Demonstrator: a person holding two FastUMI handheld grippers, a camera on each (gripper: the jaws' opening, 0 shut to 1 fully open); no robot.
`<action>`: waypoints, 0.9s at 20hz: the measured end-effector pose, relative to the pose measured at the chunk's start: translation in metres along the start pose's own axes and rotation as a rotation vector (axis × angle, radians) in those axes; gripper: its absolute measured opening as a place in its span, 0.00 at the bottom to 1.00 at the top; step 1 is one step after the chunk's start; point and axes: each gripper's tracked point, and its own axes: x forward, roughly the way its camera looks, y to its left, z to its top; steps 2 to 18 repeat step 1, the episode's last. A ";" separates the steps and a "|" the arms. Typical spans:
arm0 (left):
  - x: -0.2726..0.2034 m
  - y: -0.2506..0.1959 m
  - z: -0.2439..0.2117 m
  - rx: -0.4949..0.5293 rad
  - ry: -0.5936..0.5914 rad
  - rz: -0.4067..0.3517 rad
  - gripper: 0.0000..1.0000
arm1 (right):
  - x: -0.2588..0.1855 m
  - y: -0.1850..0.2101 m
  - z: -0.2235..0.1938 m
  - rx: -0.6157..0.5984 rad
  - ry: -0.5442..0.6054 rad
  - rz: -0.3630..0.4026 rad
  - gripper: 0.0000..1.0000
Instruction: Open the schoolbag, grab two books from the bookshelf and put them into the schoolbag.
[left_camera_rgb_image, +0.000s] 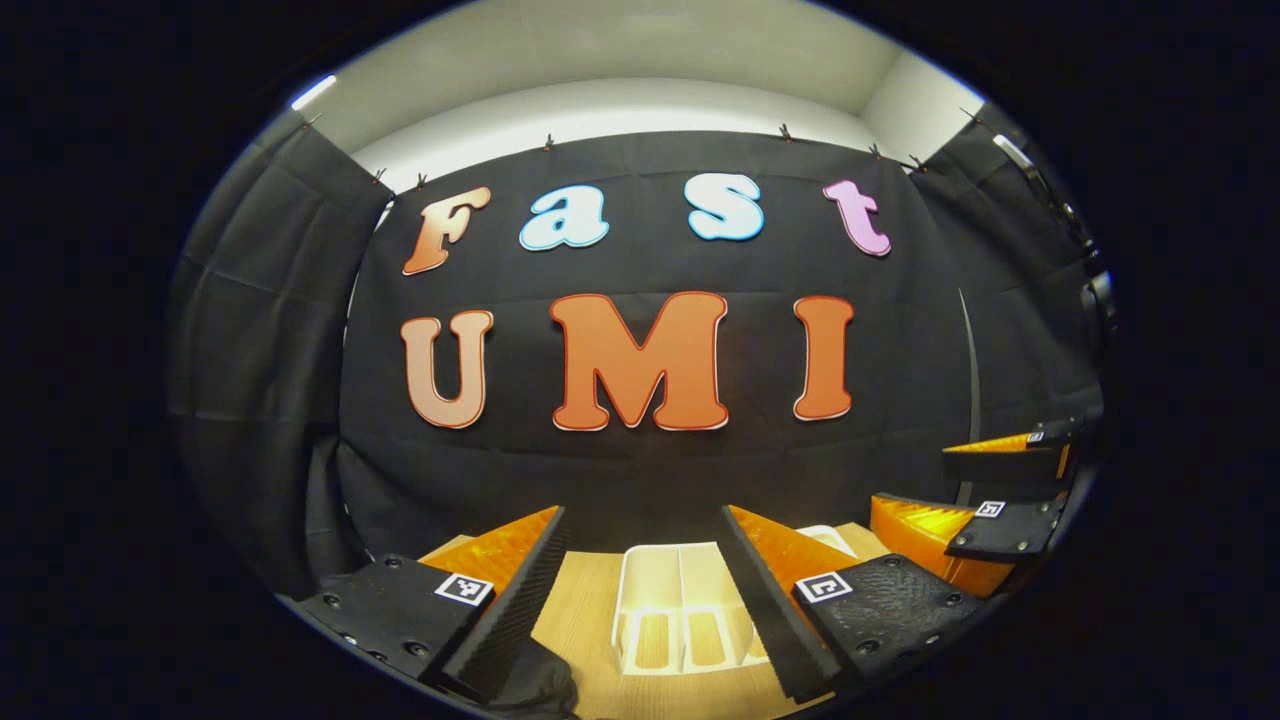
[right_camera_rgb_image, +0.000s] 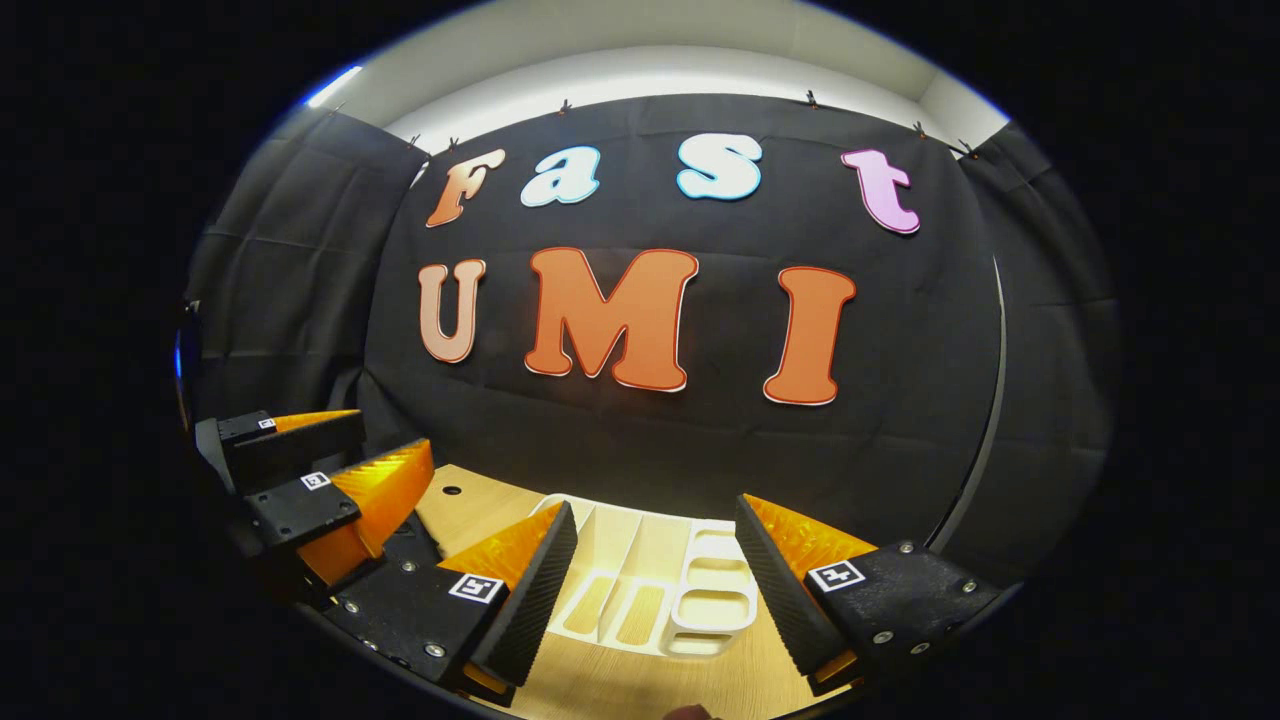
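Holding both claws up over the wooden table (left_camera_rgb_image: 590, 620), I judge the job to be at its very outset or between steps; I cannot make out a schoolbag or any books.

In the left gripper view, my left gripper (left_camera_rgb_image: 645, 570) stands wide apart with nothing between its fingers. Straight ahead of it, on the table, lies one white bookshelf rack (left_camera_rgb_image: 680, 600) with slotted dividers, and its compartments look empty. Off to the side I see my right gripper (left_camera_rgb_image: 985, 500), likewise spread and carrying nothing.

In the right gripper view, the right gripper (right_camera_rgb_image: 655, 570) is parted and empty, pointing at the same white rack (right_camera_rgb_image: 650, 590), which sits near the black cloth wall (right_camera_rgb_image: 650, 440). The left gripper (right_camera_rgb_image: 330, 470) hangs beside it, also gaping.

Counting: two grippers, one rack, one table, no books that I can see, no bag that I can see.

Next, I reckon I must tip both claws down and find the schoolbag, then take hold of its zip or flap to open it.
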 end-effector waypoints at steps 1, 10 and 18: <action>0.002 0.004 -0.001 0.012 0.001 0.009 0.94 | 0.002 0.000 0.000 -0.001 0.000 -0.007 0.94; 0.002 0.004 -0.001 0.012 0.001 0.009 0.94 | 0.002 0.000 0.000 -0.001 0.000 -0.007 0.94; 0.002 0.004 -0.001 0.012 0.001 0.009 0.94 | 0.002 0.000 0.000 -0.001 0.000 -0.007 0.94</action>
